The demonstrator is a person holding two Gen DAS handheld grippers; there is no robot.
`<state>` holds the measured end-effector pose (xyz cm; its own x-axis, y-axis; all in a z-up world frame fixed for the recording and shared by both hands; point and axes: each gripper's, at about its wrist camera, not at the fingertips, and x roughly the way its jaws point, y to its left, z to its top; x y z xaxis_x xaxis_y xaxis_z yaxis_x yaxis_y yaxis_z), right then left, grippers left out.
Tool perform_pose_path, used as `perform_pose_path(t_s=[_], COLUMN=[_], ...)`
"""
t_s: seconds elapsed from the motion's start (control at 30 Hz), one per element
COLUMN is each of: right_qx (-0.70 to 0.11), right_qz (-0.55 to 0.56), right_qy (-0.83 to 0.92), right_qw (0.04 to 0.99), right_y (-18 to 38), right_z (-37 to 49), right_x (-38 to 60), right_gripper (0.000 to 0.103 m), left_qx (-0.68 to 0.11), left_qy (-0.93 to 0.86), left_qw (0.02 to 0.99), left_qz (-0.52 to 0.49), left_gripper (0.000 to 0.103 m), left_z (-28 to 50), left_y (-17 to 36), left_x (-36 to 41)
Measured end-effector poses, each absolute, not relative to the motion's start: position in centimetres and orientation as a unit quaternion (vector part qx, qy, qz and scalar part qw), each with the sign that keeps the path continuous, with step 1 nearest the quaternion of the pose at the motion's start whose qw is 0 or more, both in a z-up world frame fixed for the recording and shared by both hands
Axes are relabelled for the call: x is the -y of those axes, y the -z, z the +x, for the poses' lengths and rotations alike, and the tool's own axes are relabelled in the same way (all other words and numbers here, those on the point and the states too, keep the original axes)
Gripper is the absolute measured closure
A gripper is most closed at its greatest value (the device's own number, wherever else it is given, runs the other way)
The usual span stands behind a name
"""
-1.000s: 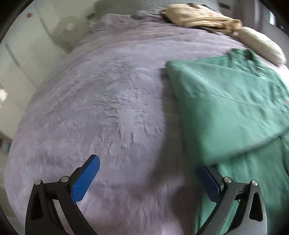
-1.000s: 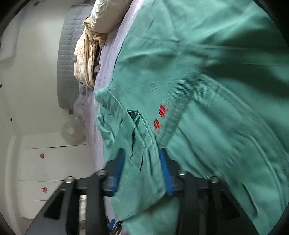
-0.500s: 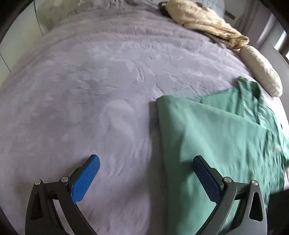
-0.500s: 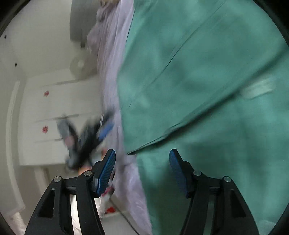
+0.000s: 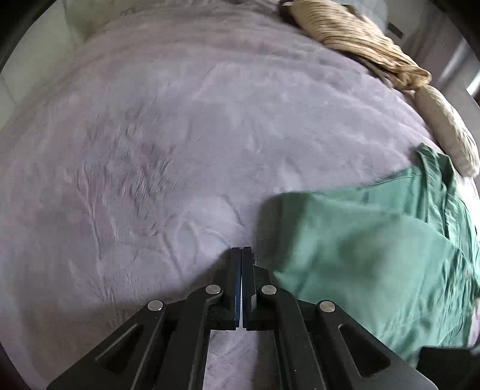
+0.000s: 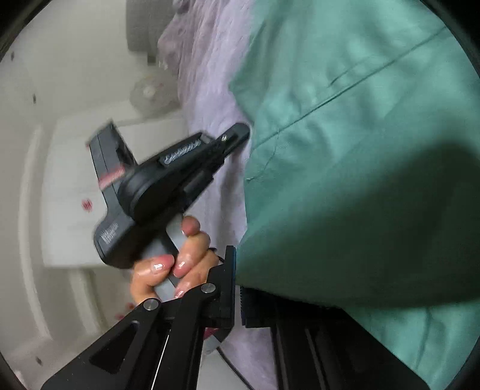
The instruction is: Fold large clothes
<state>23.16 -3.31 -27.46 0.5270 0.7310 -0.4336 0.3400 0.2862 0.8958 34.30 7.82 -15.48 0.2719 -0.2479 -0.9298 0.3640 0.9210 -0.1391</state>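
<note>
Now both tongs have just been closed: the left tongs (image 5: 241,252) on nothing above the bed (image 5: 180,150), the right tongs (image 6: 237,255) apparently pinching the green garment's (image 6: 360,150) edge.

bed (image 5: 186,126): lilac plush cover | headboard (image 6: 141,27): grey padded | wardrobe (image 6: 69,192): white | light: soft daylight

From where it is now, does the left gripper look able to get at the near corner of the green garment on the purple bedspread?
Probably yes: the left gripper, shut and empty, sits beside the green garment on the purple bedspread, nothing between them. It must open first.
</note>
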Motion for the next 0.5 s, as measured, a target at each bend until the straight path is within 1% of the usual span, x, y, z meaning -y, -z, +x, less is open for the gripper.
perform_pose_path(t_s=[0.03,0.1,0.13,0.17,0.2,0.27,0.3,0.33,0.4,0.5], right_qx=[-0.486,-0.489,-0.492,-0.498,-0.507,-0.508,-0.496,-0.486,-0.459,-0.453], right_qz=[0.568,0.583,0.584,0.578,0.559,0.519,0.484,0.464,0.388,0.321], right_qy=[-0.135,-0.136,-0.143,-0.149,-0.162,-0.168,-0.148,-0.131,-0.025,0.117], right_qw=[0.65,0.634,0.629,0.629,0.635,0.666,0.706,0.729,0.799,0.824], right_y=[28.4,29.2,28.8,28.3,26.9,24.4,22.1,21.3,18.0,17.1], right_z=[23.1,22.5,22.0,21.7,20.9,19.6,18.2,17.4,15.2,14.2], right_x=[2.7,2.8,3.0,3.2,3.7,5.2,7.4,8.9,14.4,20.9], right_gripper=[0.1,0.1,0.098,0.092,0.088,0.067,0.063,0.06,0.06,0.059], left_qx=[-0.569,-0.561,-0.558,-0.554,-0.55,-0.54,-0.537,-0.534,-0.528,-0.525], left_qy=[0.191,0.188,0.187,0.186,0.186,0.187,0.186,0.184,0.183,0.181], left_qw=[0.798,0.804,0.806,0.808,0.812,0.818,0.82,0.822,0.826,0.828], left_qz=[0.052,0.063,0.067,0.069,0.068,0.065,0.066,0.068,0.072,0.081], left_gripper=[0.102,0.102,0.102,0.102,0.102,0.102,0.102,0.102,0.102,0.102], left_z=[34.2,33.7,33.6,33.4,33.3,32.7,32.3,32.0,31.2,30.5], left_y=[15.6,15.3,15.0,14.7,14.3,13.3,12.9,12.6,12.0,11.8], left_x=[-7.8,-7.6,-7.4,-7.3,-7.2,-7.8,-8.0,-8.1,-8.3,-8.3])
